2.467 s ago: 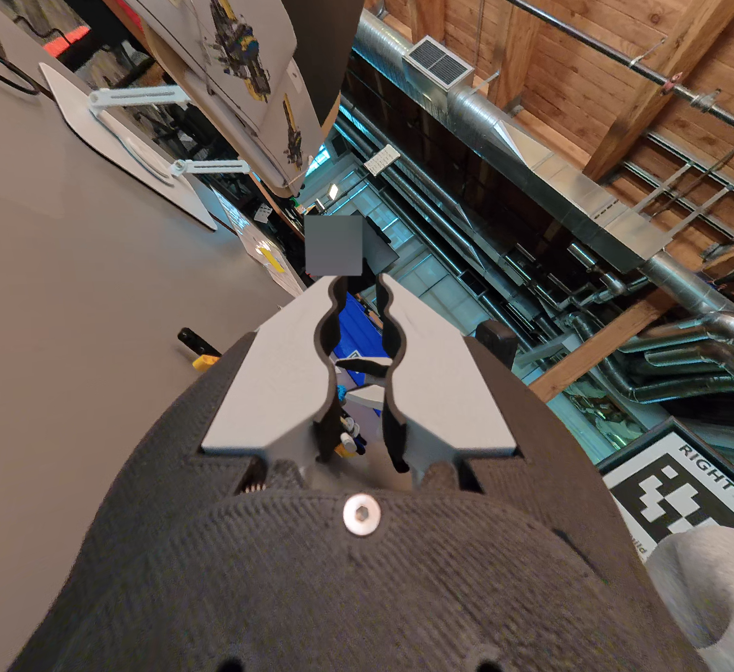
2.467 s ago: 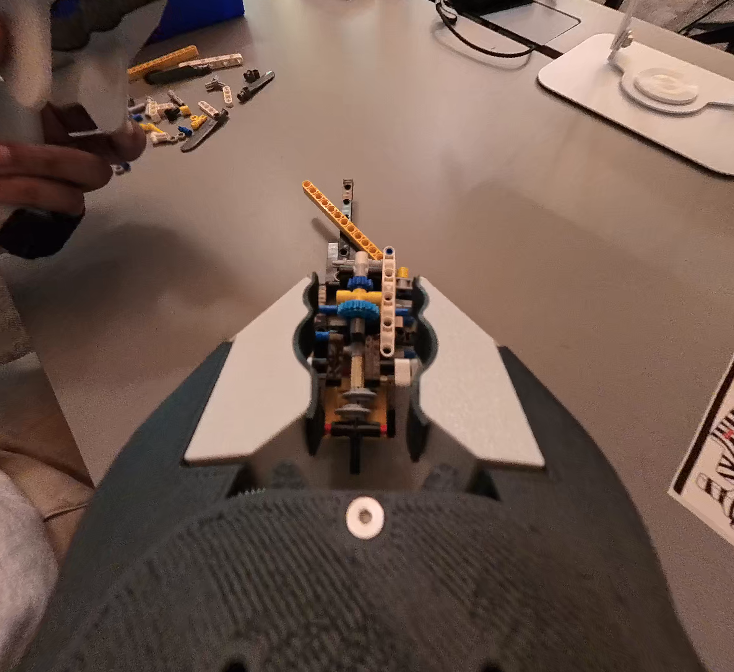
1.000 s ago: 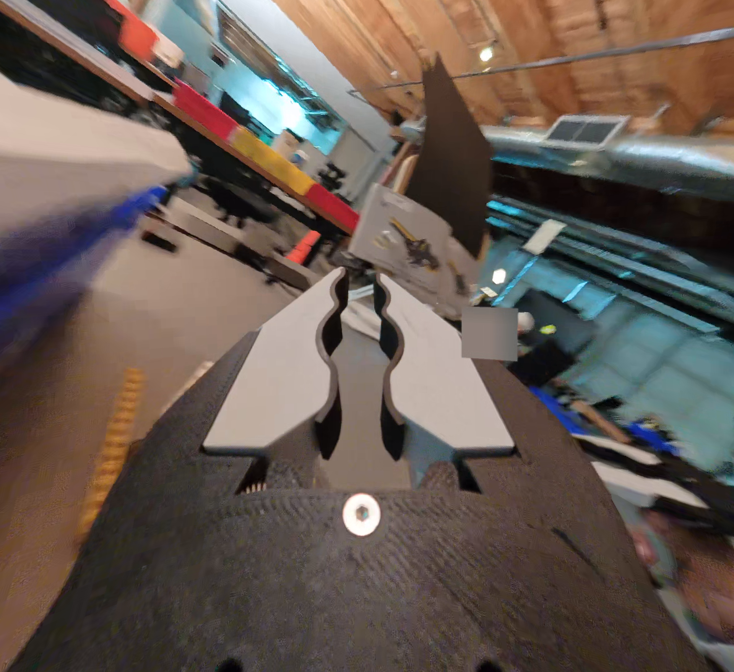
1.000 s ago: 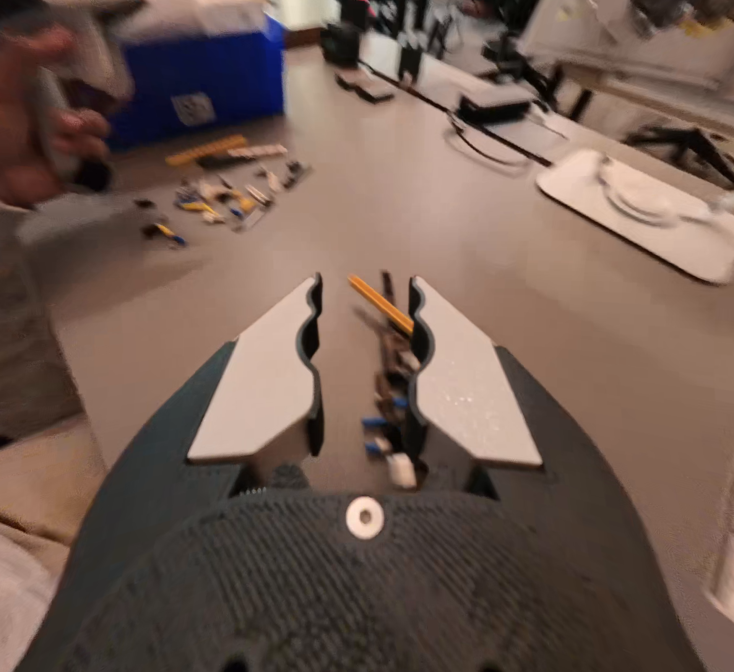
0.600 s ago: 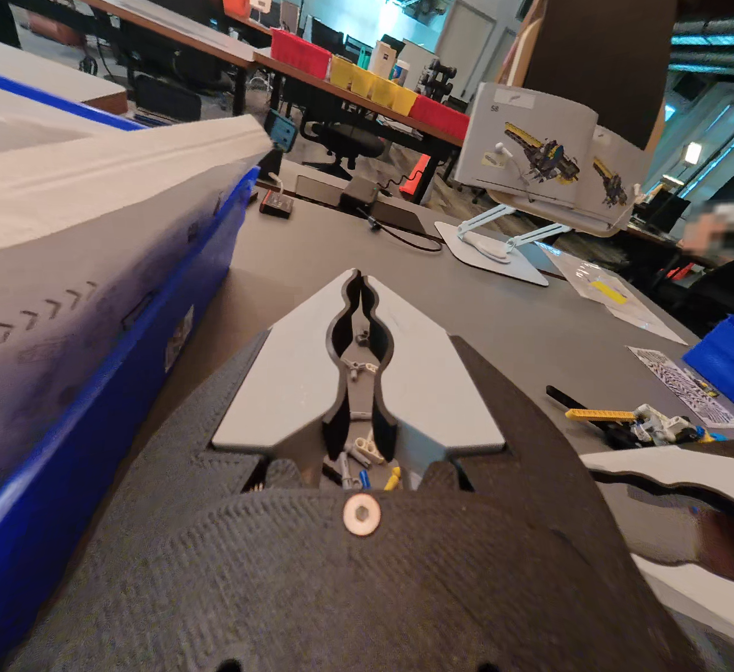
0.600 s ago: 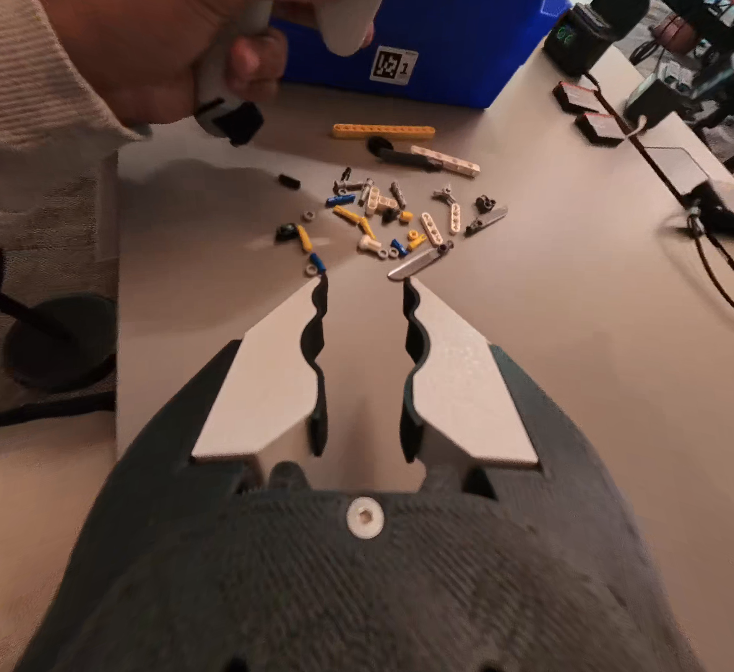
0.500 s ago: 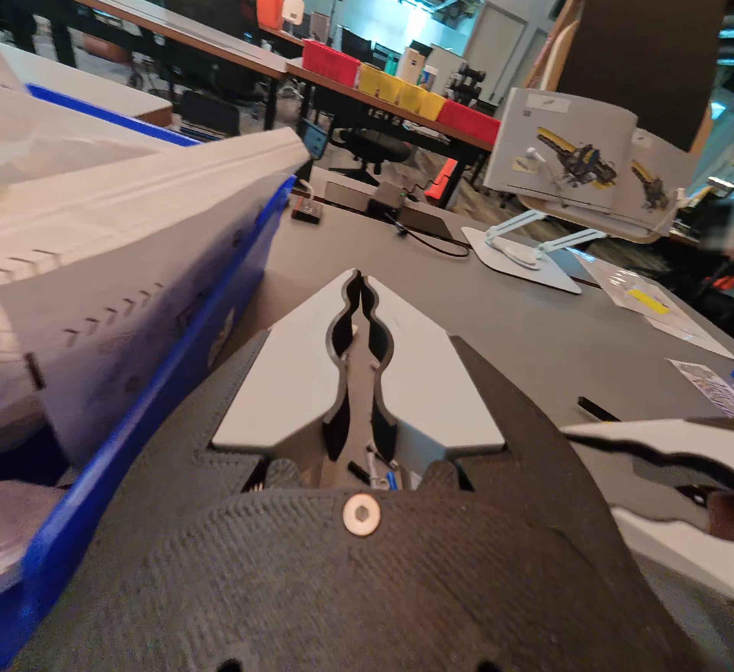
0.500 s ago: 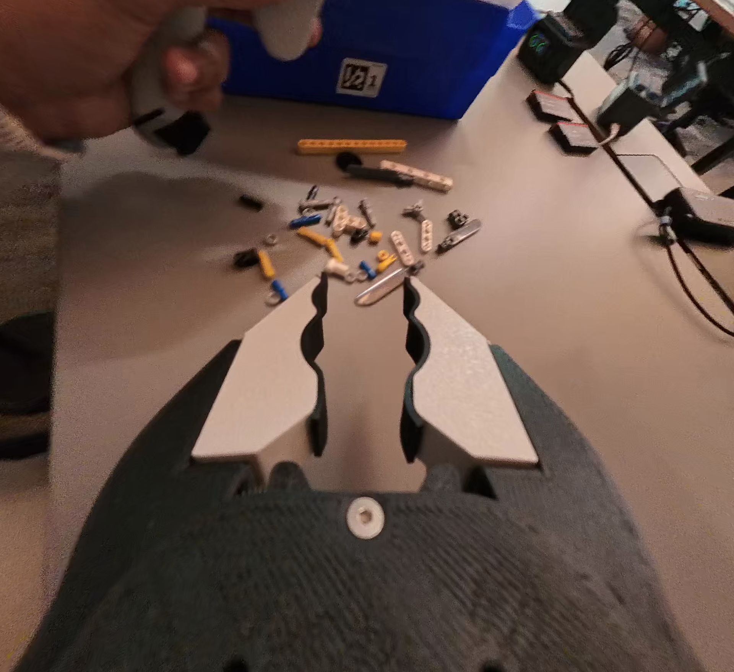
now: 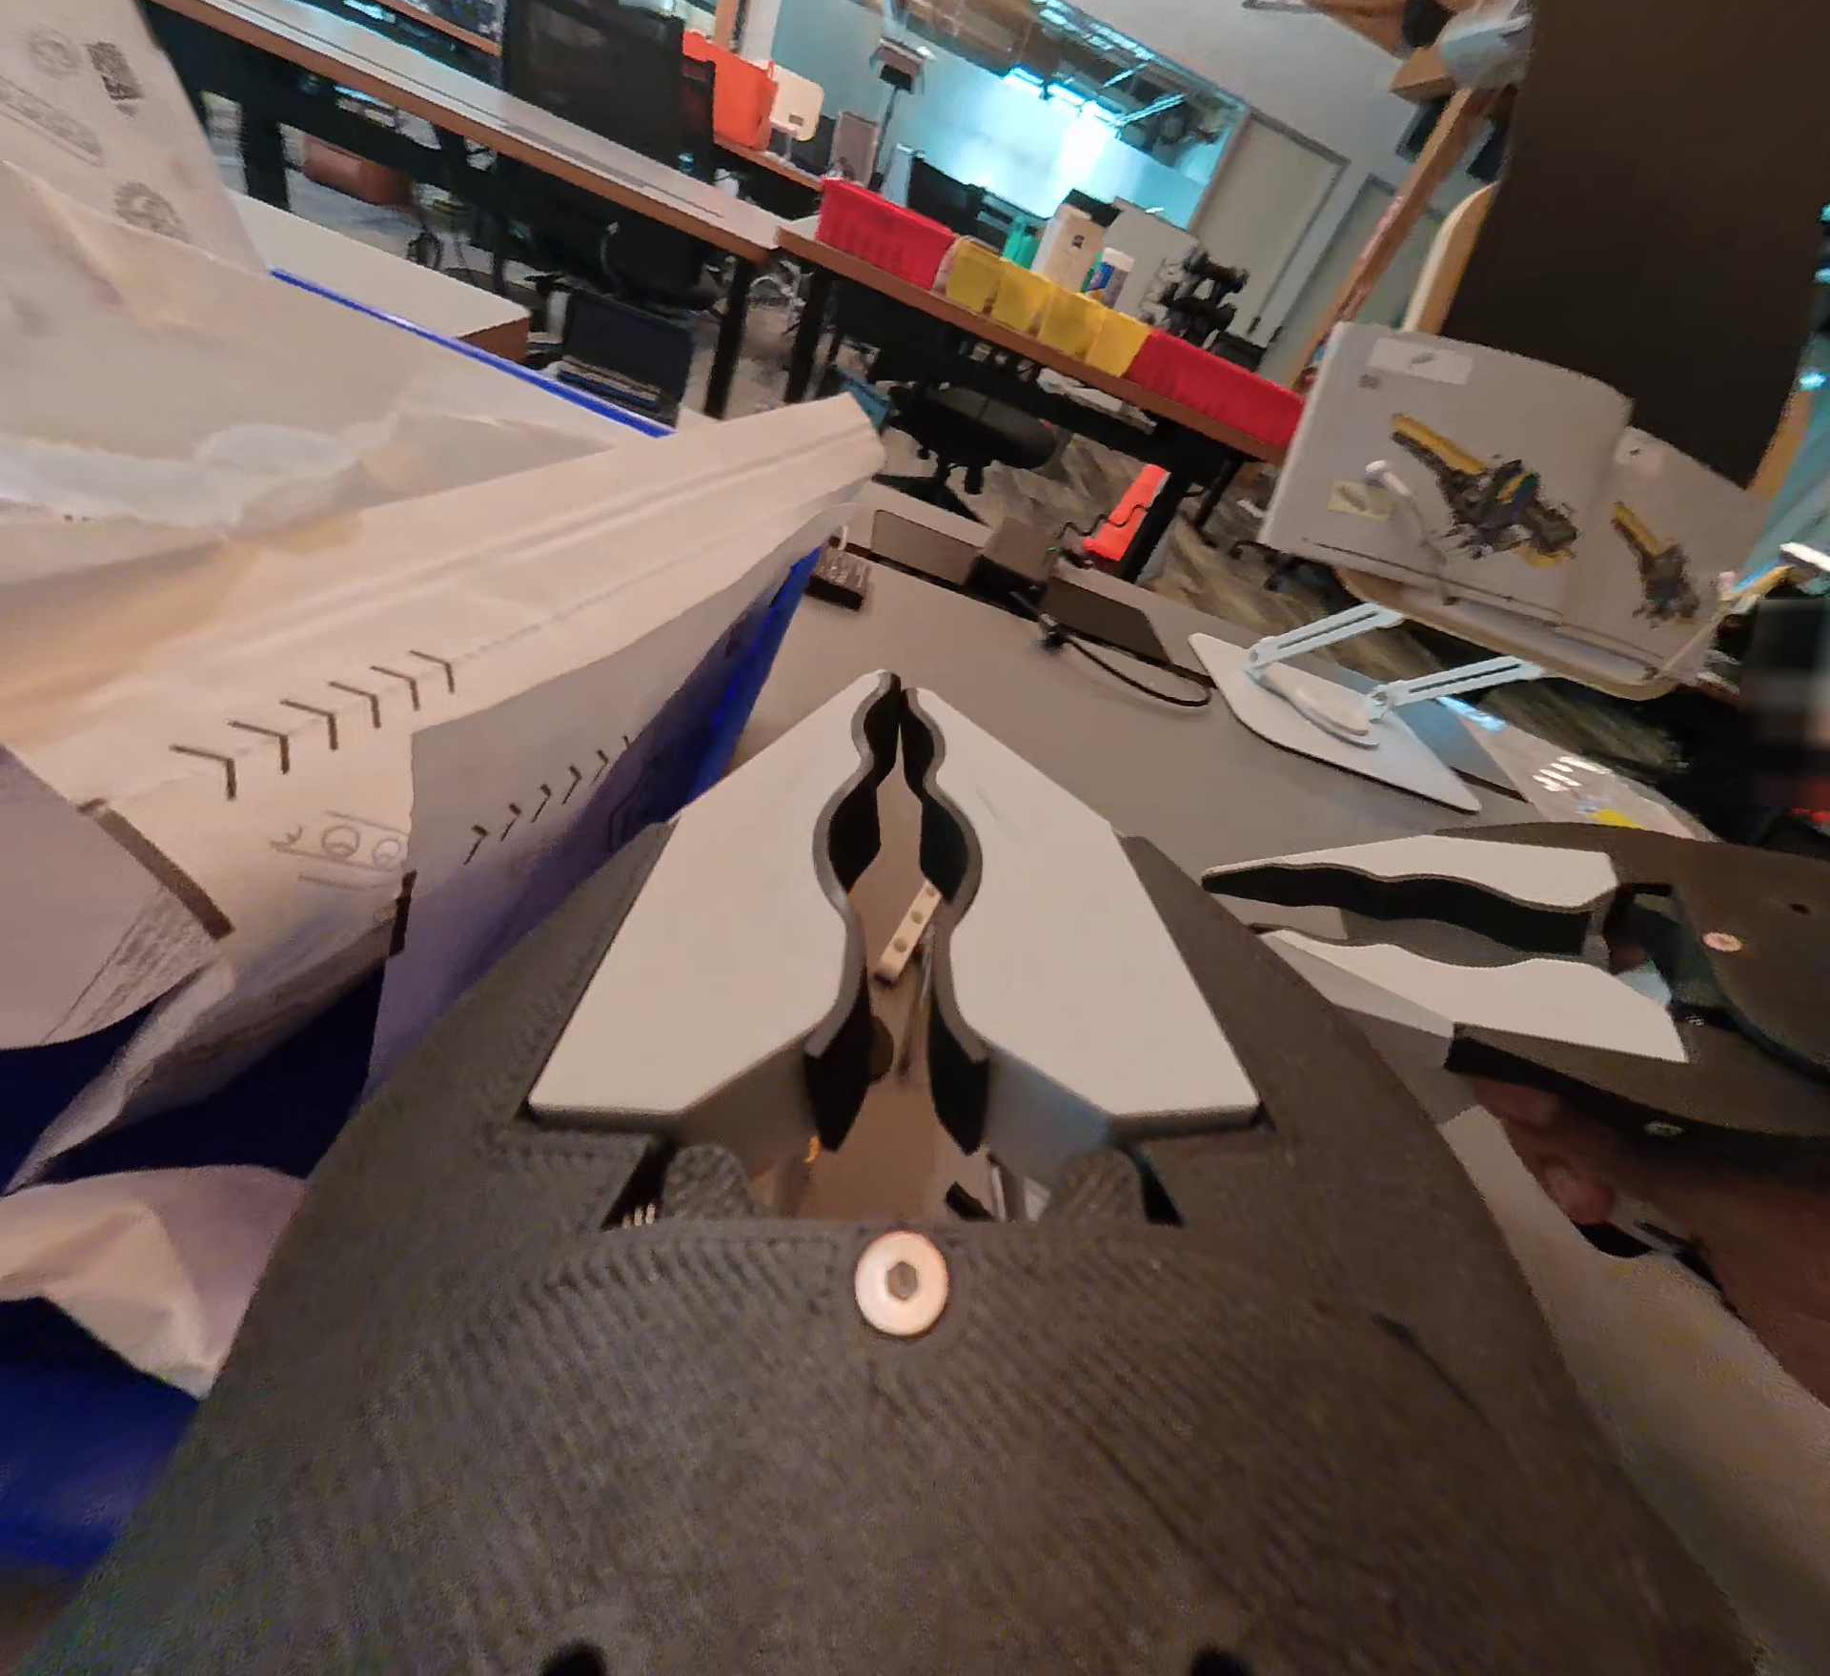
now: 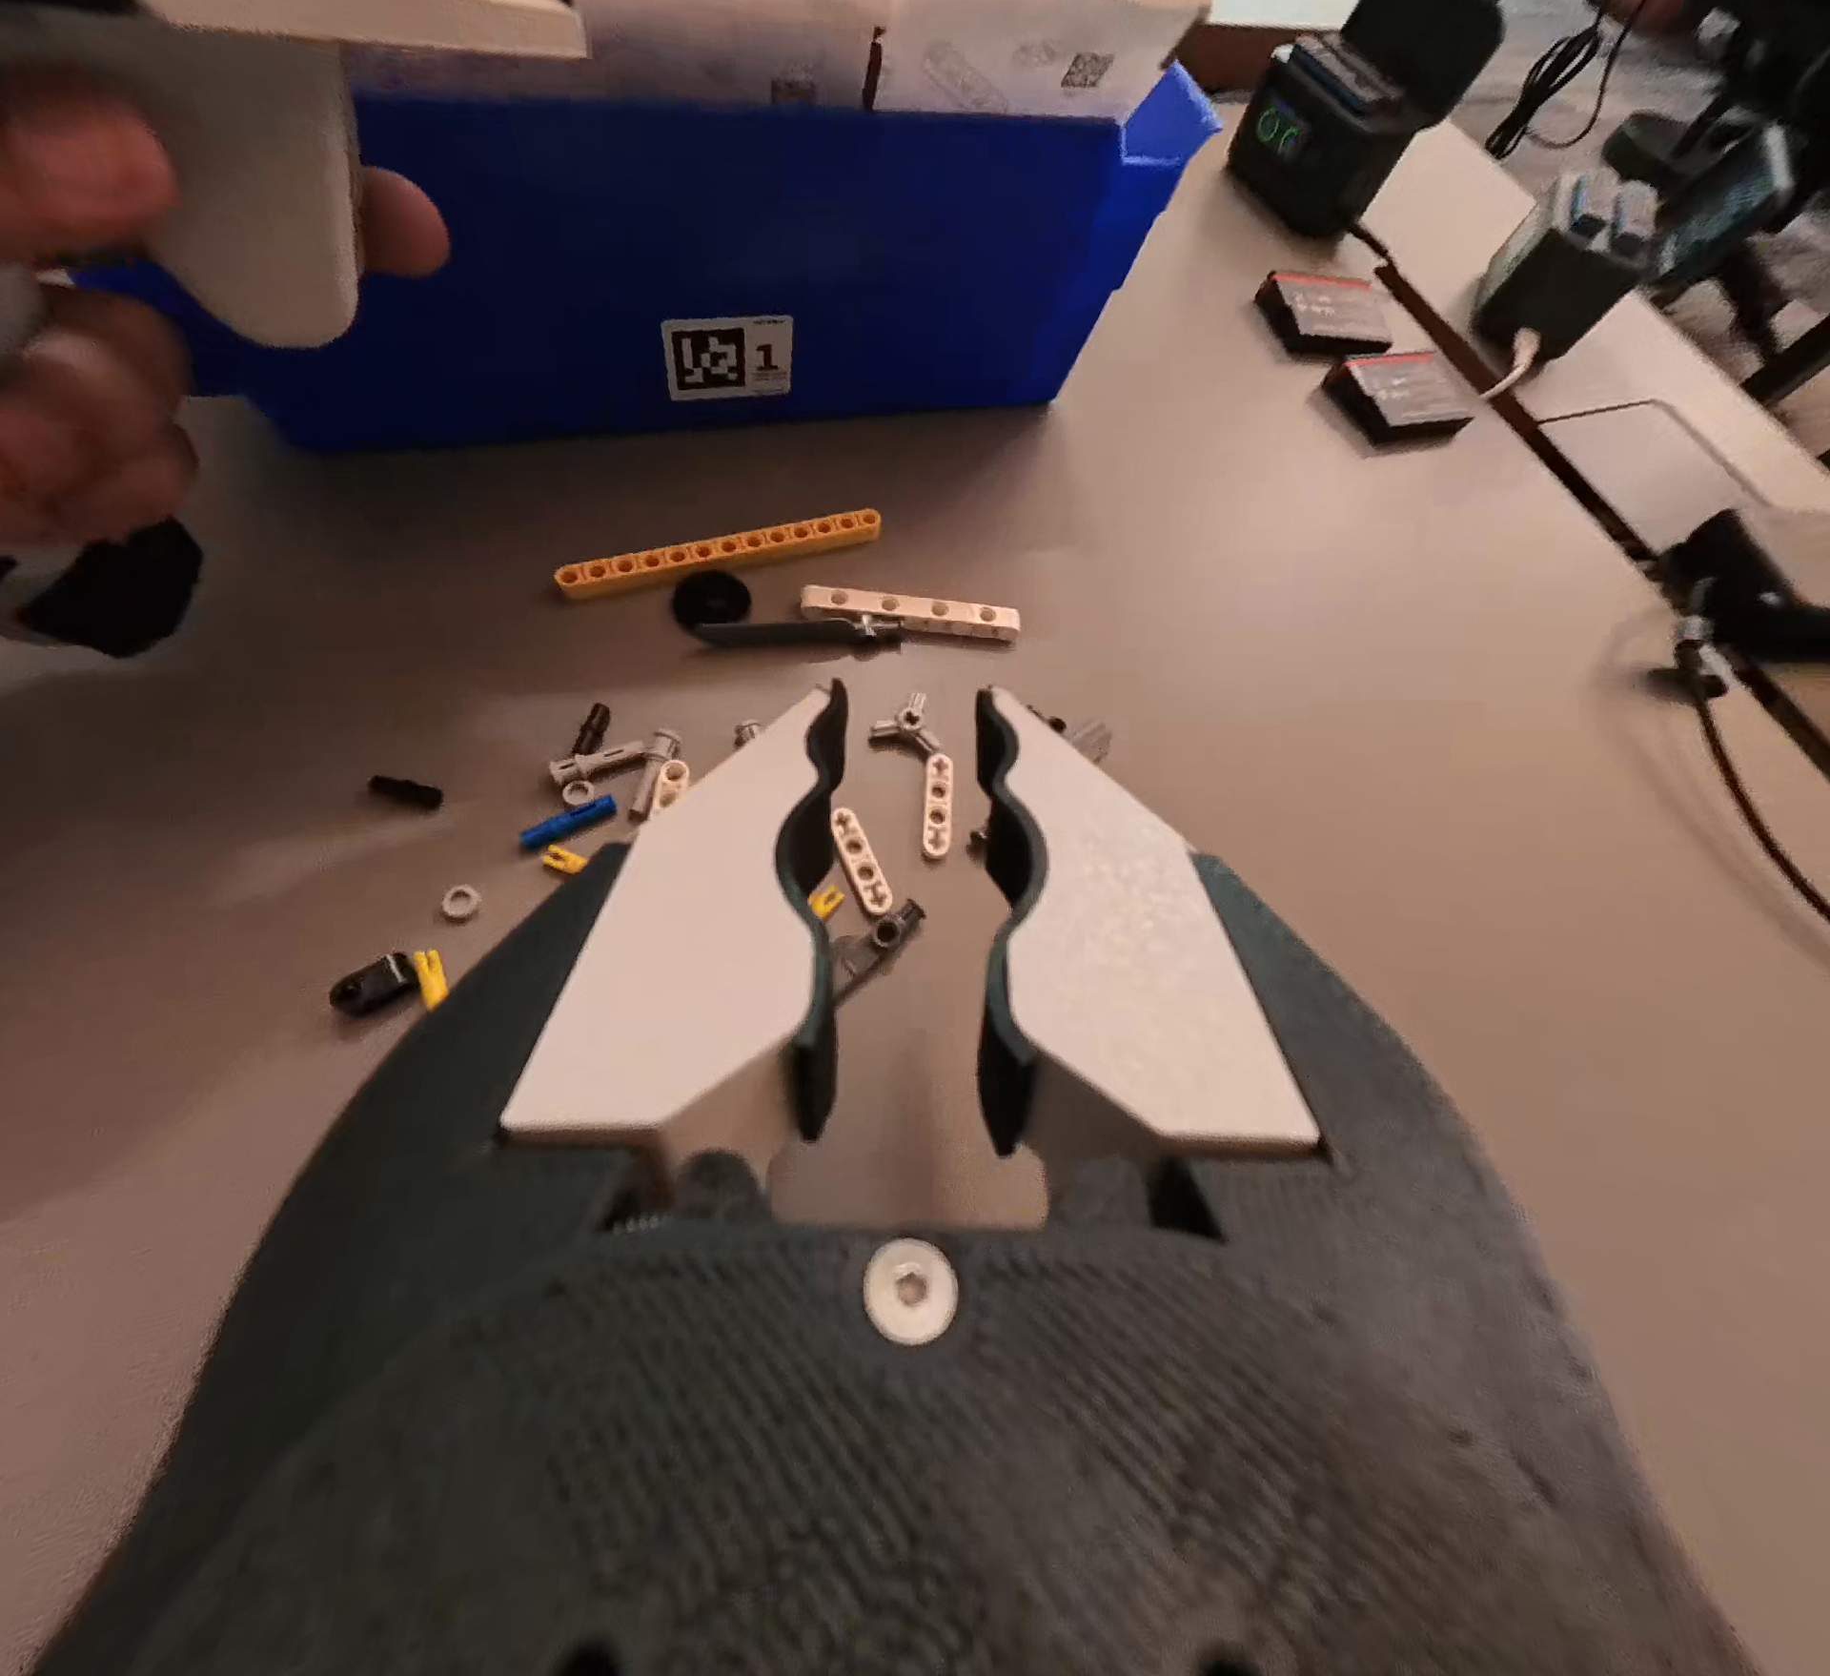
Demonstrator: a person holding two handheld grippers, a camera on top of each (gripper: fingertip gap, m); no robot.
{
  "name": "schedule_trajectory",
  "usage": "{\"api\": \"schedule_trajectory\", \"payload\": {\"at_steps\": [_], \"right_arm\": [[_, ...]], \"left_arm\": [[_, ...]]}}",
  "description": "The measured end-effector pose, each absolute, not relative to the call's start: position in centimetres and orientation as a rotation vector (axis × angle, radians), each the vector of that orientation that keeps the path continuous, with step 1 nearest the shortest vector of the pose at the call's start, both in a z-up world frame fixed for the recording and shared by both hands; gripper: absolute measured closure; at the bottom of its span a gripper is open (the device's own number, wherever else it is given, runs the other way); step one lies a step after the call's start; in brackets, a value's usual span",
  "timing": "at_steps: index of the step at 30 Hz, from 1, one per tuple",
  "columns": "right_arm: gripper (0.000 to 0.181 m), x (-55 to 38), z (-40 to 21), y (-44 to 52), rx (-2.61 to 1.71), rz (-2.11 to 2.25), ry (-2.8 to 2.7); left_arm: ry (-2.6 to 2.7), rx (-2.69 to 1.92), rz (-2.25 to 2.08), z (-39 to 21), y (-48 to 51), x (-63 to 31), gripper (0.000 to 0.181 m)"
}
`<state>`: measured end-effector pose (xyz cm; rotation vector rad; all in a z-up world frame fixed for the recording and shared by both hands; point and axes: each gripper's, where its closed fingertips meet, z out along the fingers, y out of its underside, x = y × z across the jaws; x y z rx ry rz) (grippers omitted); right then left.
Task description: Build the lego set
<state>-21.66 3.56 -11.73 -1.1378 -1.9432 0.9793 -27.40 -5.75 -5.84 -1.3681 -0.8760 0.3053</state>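
Note:
Loose lego parts lie scattered on the grey table (image 10: 1238, 737): a long yellow beam (image 10: 718, 551), a white beam (image 10: 911, 616), a black disc (image 10: 711, 598), two short white liftarms (image 10: 862, 856) and several small pins. My right gripper (image 10: 906, 697) is open and empty, low over these parts, with the liftarms showing between its fingers. It also shows from the side in the left wrist view (image 9: 1233, 907). My left gripper (image 9: 899, 687) is shut with its tips together and holds nothing. A white beam (image 9: 911, 920) on the table shows through its gap. The built model is out of view.
A blue bin (image 10: 842, 242) stuffed with white paper bags (image 9: 396, 598) stands just behind the parts. An open instruction booklet (image 9: 1466, 489) sits on a white stand at the far right. Black packs (image 10: 1327, 311), a charger and a cable lie along the right edge. My right gripper's tips are some 10 cm from the black disc (image 10: 711, 598).
My right gripper let go of the model, swung left and dropped close over the loose parts. My left gripper came down from pointing at the ceiling and closed its jaws.

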Motion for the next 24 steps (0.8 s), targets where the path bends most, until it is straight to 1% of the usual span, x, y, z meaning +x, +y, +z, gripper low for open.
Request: {"api": "schedule_trajectory", "payload": {"at_steps": [1,3,5,7,9,14,17,20,24], "right_arm": [[0.157,-21.3,-11.6,3.7,-1.126,0.977,-1.932],[0.159,-20.1,-11.1,4.5,-1.125,0.991,-1.899],[0.167,-18.3,-10.7,6.1,-1.153,0.969,-1.839],[0.169,-15.9,-10.5,6.3,-1.138,0.997,-1.823],[0.181,-13.2,-10.7,6.0,-1.113,1.001,-1.813],[0.181,-9.0,-11.8,4.2,-0.93,0.892,-1.82],[0.181,-8.5,-12.2,3.6,-0.863,0.877,-1.72],[0.18,-8.3,-12.5,2.5,-0.782,0.864,-1.738],[0.181,-8.7,-12.2,3.1,-0.841,0.888,-1.704]], "left_arm": [[-0.864,-1.359,0.279,-5.7,-5.7,-27.3,0.181],[-0.844,-1.35,0.249,-5.5,-5.7,-27.1,0.181],[-0.844,-1.36,0.271,-5.6,-5.7,-27.1,0.181],[-0.831,-1.391,0.306,-5.9,-5.4,-27.1,0.181],[-0.815,-1.406,0.311,-6.0,-4.9,-26.8,0.181],[-0.793,-1.465,0.313,-6.9,-3.5,-26.1,0.181],[-0.772,-1.509,0.323,-7.5,-2.4,-25.5,0.181],[-0.745,-1.549,0.335,-8.1,-1.6,-24.9,0.181],[-0.724,-1.569,0.362,-8.2,-1.2,-24.5,0.181]]}}
